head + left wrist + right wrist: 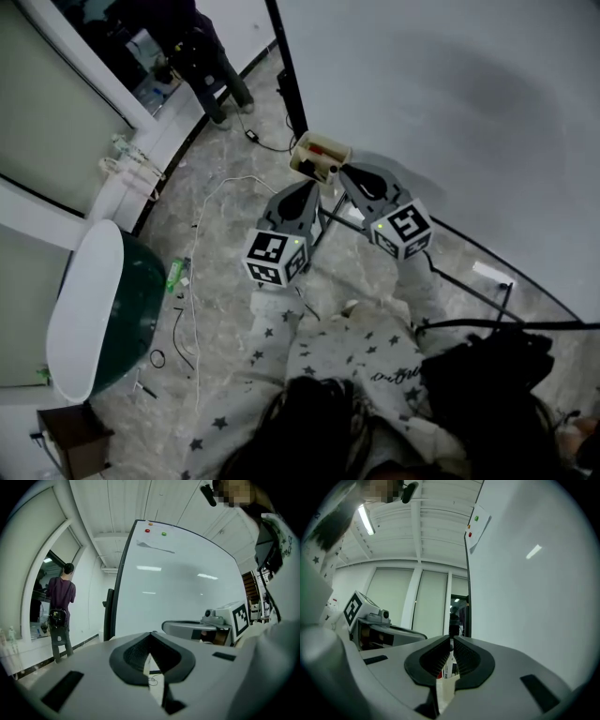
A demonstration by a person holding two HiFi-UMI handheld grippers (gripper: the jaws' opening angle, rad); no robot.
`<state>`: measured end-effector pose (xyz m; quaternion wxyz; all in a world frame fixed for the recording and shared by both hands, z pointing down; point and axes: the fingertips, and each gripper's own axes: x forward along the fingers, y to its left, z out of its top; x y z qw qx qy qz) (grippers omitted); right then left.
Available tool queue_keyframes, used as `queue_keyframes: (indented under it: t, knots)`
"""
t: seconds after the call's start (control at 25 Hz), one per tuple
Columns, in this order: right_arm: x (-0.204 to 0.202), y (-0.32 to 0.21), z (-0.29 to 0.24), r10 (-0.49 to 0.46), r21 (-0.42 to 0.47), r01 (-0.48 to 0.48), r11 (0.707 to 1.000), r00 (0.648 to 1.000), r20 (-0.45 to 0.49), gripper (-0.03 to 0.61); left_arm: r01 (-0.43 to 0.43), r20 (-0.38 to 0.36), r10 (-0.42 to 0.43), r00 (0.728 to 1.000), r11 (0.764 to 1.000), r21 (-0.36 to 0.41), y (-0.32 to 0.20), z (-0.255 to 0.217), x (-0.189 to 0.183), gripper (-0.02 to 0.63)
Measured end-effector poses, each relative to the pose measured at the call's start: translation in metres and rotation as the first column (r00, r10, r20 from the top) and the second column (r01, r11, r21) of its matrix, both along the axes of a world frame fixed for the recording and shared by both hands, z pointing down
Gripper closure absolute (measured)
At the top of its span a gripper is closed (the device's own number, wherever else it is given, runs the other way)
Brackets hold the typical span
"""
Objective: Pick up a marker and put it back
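Person stands facing the whiteboard (pixel 450 103), both arms reaching toward a small cream tray (pixel 304 165) at the board's lower edge. The marker (pixel 325 148), red, lies inside that tray and nothing has hold of it. Left hand-held gripper (pixel 150 634): jaws closed tip to tip with nothing between them, only floor showing through the gap lower down. Right hand-held gripper (pixel 451 641): jaws drawn together to a thin slit, nothing clamped. Through the slit I see the tray's cream wall and a red-and-white label beyond, probably the marker, though I can't be sure. In the head view both noses sit just beside the tray, the left at its near side, the right at its right corner, neither touching the marker. My read is that this is the approach to the pick, with no grasp made yet. Only one tool need go in, and the right looks better lined up. It should open its jaws before crossing the tray's rim, so the closed tip doesn't knock the tray or shove the marker. Set the pads across the barrel near its middle, close gently, then lift straight out clear of the wall. The left is best held back, or laid against the tray to steady it. A smooth round barrel will likely roll if pinched off-centre.
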<state>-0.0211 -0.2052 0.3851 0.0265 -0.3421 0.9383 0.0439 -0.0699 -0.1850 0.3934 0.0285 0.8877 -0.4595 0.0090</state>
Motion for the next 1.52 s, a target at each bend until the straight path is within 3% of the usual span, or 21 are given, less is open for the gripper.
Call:
queue_keyframes:
  t: [0.04,0.12,0.16,0.6,0.8,0.84,1.52]
  knots:
    - [0.001,-0.019,-0.006,-0.012,-0.007,0.012,1.000,1.000,0.010,0.569,0.007,-0.005,-0.007,1.000,1.000,-0.007,-0.019,-0.005,0.001,0.612]
    - [-0.001,-0.041,-0.007,-0.039,-0.039,0.041,0.998,0.998,0.049,0.451,0.020,-0.013,-0.020,1.000,1.000,-0.016,-0.042,-0.006,0.000,0.612]
    - [-0.004,-0.042,-0.001,-0.047,-0.054,0.050,0.997,0.997,0.063,0.443,0.022,-0.015,-0.022,1.000,1.000,-0.020,-0.043,-0.001,-0.002,0.612]
    - [-0.036,-0.060,0.040,-0.040,-0.142,0.042,0.989,0.999,0.020,0.443,-0.028,-0.026,0.027,0.999,0.998,-0.058,-0.059,0.025,-0.009,0.612]
    - [-0.037,-0.062,0.043,-0.017,-0.118,0.015,0.993,1.000,-0.023,0.451,-0.044,-0.032,0.042,0.999,0.997,-0.066,-0.060,0.032,-0.007,0.612]
    - [-0.037,-0.063,0.043,-0.013,-0.116,0.010,0.993,1.000,-0.028,0.494,-0.045,-0.032,0.043,0.999,0.997,-0.069,-0.061,0.033,-0.006,0.612]
    - [-0.033,-0.065,0.024,-0.024,-0.137,0.020,0.990,0.999,-0.026,0.495,-0.068,-0.026,0.066,0.997,0.996,-0.065,-0.062,0.022,-0.004,0.612]
